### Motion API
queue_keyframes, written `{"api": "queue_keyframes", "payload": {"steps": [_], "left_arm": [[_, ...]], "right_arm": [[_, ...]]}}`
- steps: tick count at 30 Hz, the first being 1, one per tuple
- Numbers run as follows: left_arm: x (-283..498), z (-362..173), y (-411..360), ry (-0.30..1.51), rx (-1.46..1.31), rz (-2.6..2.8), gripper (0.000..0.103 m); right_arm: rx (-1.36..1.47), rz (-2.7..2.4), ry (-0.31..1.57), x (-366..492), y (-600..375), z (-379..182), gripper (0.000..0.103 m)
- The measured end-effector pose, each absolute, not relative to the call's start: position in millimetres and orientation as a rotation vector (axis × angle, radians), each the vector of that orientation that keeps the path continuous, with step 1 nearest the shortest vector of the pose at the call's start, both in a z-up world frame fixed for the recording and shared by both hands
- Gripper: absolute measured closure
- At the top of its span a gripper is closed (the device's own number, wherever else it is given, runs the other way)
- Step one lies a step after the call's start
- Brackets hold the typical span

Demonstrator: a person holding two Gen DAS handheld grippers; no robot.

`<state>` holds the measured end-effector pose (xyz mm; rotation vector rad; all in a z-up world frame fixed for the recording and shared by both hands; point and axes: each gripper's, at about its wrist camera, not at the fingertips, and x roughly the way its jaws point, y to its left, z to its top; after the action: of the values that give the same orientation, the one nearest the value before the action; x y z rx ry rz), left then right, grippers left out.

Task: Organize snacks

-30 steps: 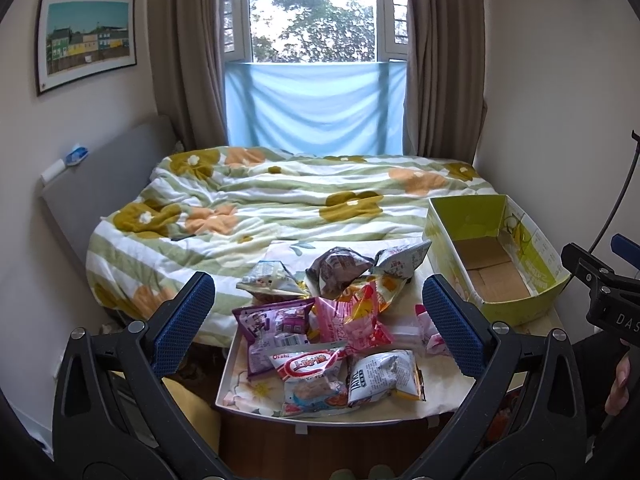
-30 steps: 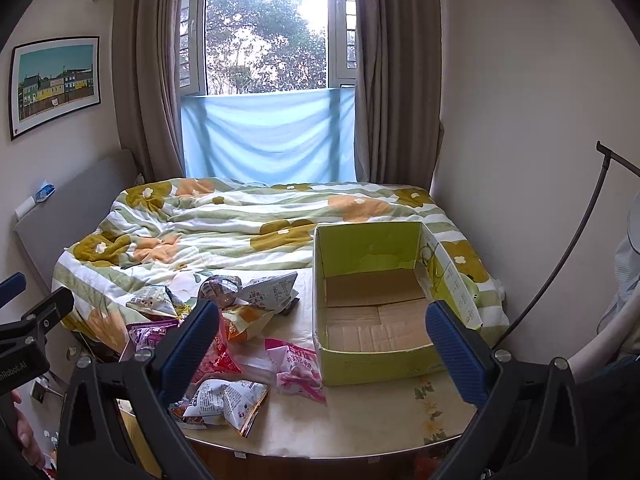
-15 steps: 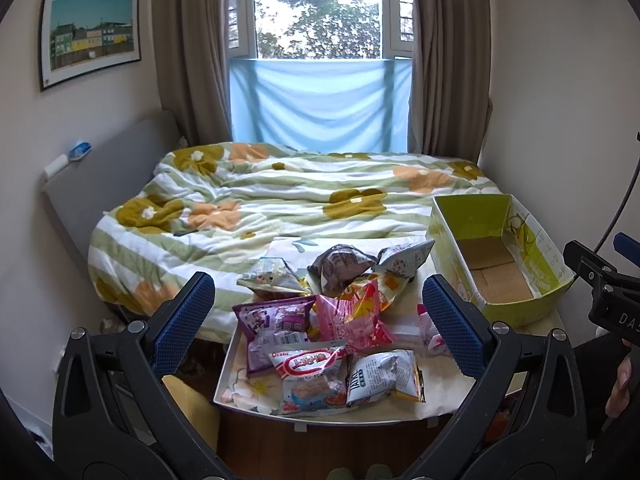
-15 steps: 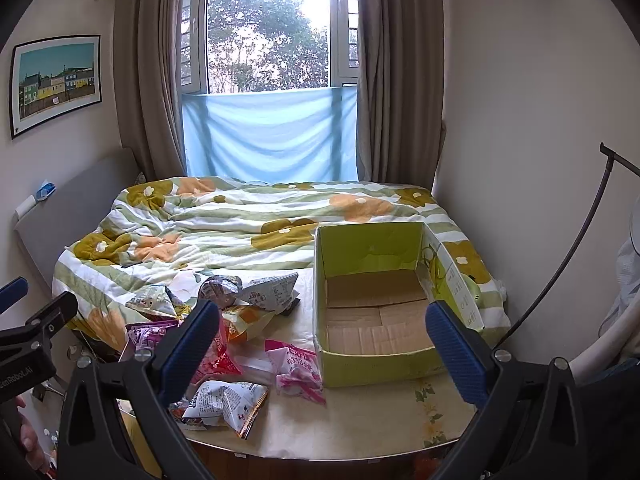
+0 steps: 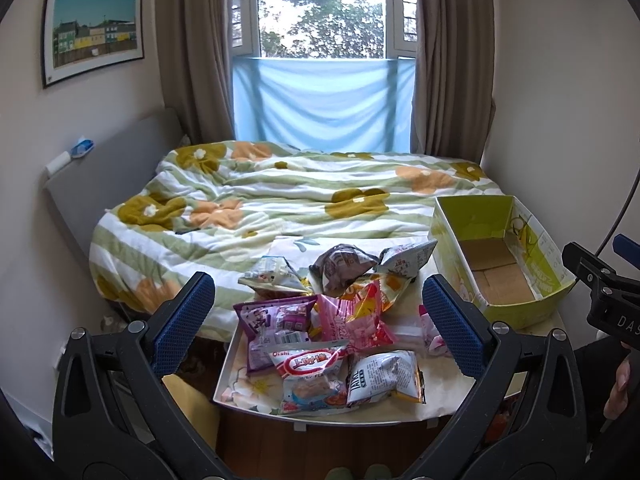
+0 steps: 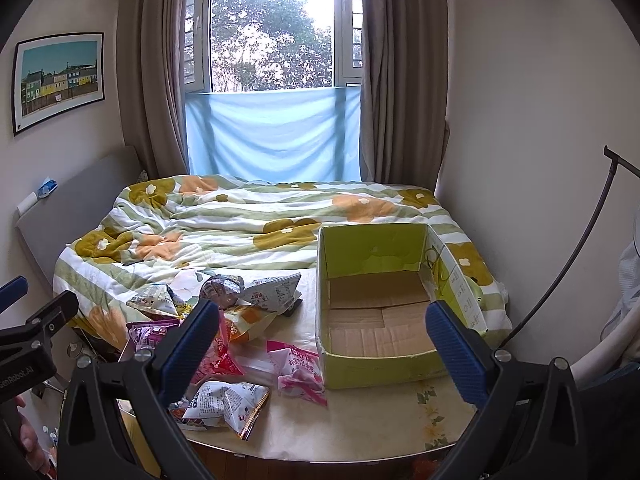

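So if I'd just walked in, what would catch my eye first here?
Probably the bright heap of snack packets piled on the left of the table, with an empty green cardboard box standing beside them on the right. Behind both lies a bed with a flowered quilt under the window. The left gripper and right gripper hang open in front.

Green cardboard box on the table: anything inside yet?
Nothing visible inside the green cardboard box: the right wrist view shows only bare brown bottom flaps. Its near wall hides the strip of floor just behind it. The snack packets lie outside, left of it.
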<state>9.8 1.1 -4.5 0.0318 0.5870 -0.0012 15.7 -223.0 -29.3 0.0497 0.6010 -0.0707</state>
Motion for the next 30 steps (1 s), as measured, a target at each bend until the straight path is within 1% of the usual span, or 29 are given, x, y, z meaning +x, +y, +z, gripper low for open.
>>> {"api": "queue_keyframes", "payload": {"steps": [30], "left_arm": [[9.8,-1.9,0.2,0.591,0.032,0.007,0.001]], "right_arm": [[0.054,-0.067,0.602,16.6,-222.3,-29.4,0.0]]}}
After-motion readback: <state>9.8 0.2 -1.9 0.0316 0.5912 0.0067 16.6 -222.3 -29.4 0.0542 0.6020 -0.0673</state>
